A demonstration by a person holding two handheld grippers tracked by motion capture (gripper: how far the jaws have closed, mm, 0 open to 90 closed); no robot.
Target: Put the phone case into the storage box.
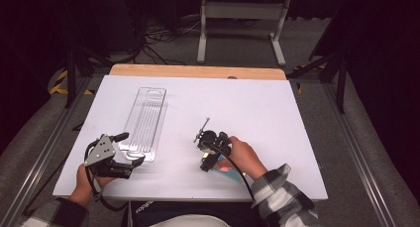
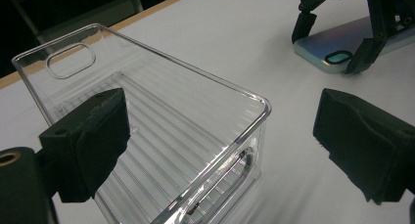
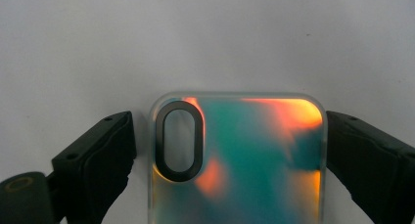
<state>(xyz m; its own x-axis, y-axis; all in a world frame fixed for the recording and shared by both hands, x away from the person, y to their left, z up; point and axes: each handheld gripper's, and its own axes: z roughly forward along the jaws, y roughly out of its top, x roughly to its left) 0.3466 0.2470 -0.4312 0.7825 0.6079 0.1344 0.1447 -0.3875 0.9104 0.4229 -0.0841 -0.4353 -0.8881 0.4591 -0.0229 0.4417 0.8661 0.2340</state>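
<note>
1. High view: we see a white-topped counter [image 1: 247, 103] with a wooden strip along its far edge. A long clear plastic tray with a ribbed floor and a slot handle [image 1: 144, 122] lies left of centre, its long axis running away from the person. The left gripper [image 1: 130, 163] sits at the tray's near end, held by the left hand [image 1: 86, 182]. The right gripper [image 1: 207, 162] is right of centre, held by the right hand [image 1: 245, 155] in a plaid sleeve; under it lies a flat iridescent phone case with an oval camera cut-out [image 1: 225, 170], flat on the counter near the front edge and well apart from the tray.

2. Left gripper view: we note the jaws spread wide, grasping nothing. One jaw stands over the tray's interior, the other outside it above bare counter, so the tray's near corner [image 2: 244, 111] lies between them. We cannot tell whether either jaw touches the wall. The phone case [image 2: 323, 48] shows at upper right with the right gripper [image 2: 325, 43] over it.

3. Right gripper view: the jaws stand released, one on each long side of the phone case [image 3: 254, 155]. A narrow gap shows at the left jaw; the right jaw is just beside the edge, contact uncertain.
</note>
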